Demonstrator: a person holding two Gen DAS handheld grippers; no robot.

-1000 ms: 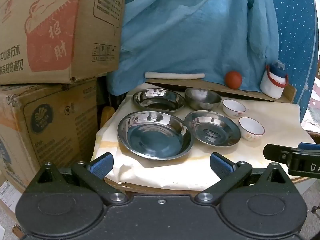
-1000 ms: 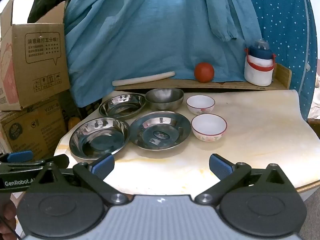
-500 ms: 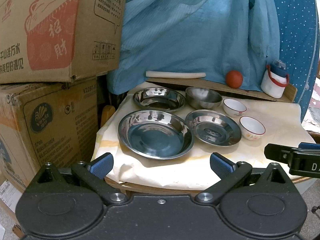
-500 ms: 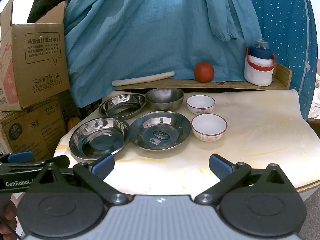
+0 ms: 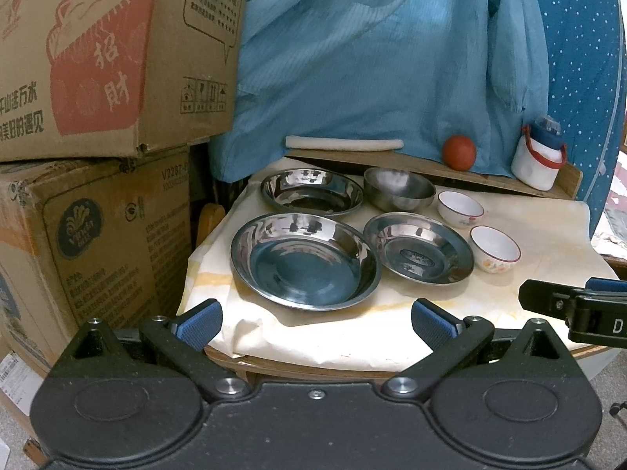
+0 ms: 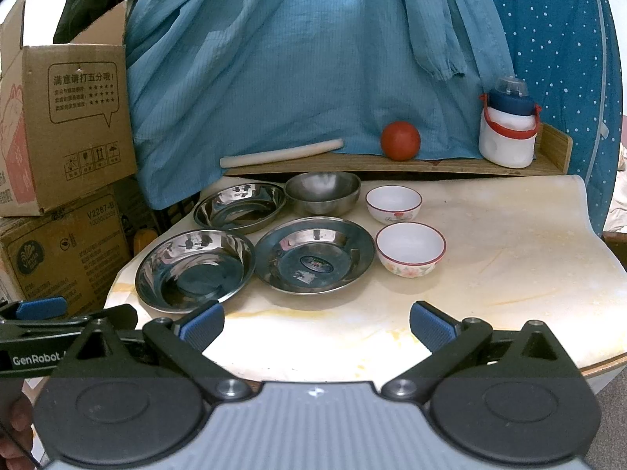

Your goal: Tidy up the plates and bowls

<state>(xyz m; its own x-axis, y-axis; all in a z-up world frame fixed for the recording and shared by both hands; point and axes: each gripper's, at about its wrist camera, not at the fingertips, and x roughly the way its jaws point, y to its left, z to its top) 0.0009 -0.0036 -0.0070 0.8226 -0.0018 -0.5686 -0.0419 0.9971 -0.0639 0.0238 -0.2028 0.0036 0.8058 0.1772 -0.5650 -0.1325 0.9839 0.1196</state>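
Observation:
Three steel plates lie on the cream-covered table: a large one (image 5: 303,260) front left, a smaller one with a sticker (image 5: 418,248) to its right, another (image 5: 311,192) behind. A steel bowl (image 5: 399,188) sits at the back, with two white red-rimmed bowls (image 5: 459,208) (image 5: 494,248) to its right. In the right wrist view the same plates (image 6: 194,270) (image 6: 315,260) (image 6: 240,205) and bowls (image 6: 323,192) (image 6: 394,203) (image 6: 410,248) show. My left gripper (image 5: 315,317) is open, short of the table's front edge. My right gripper (image 6: 316,319) is open over the front edge, holding nothing.
Stacked cardboard boxes (image 5: 98,129) stand left of the table. A blue cloth (image 6: 313,58) hangs behind. On a wooden shelf (image 6: 392,164) at the back rest a white roll (image 6: 280,152), a red ball (image 6: 400,140) and a white bottle (image 6: 507,133). The table's right half (image 6: 509,243) is bare.
The left wrist view has crept very slightly toward the table. The dishes and the right gripper have not moved.

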